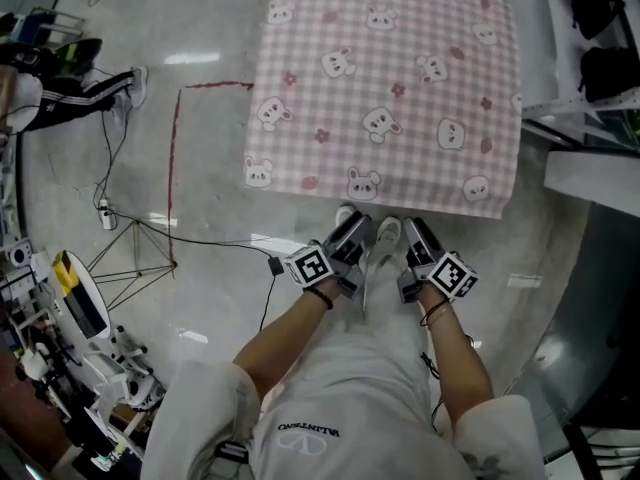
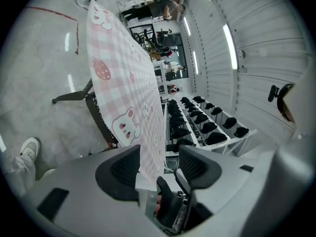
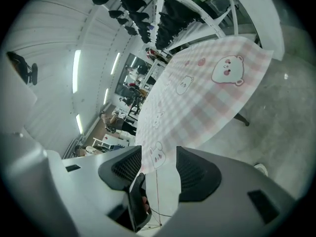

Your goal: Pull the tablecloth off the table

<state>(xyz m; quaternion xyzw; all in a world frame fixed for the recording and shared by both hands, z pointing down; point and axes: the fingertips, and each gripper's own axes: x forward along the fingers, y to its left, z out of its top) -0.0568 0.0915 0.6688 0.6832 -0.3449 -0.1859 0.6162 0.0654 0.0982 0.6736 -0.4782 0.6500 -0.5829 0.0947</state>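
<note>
Nothing pulled yet.
The cloth (image 1: 385,88) lies fully spread on the table (image 2: 73,97); left gripper (image 1: 349,228) and right gripper (image 1: 418,231) hover at its near edge, jaws wide apart (gripping nothing); grasp and pull remain.

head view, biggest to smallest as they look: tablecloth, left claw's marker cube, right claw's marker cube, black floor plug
1. tablecloth
2. left claw's marker cube and right claw's marker cube: look alike, tied
3. black floor plug
</note>
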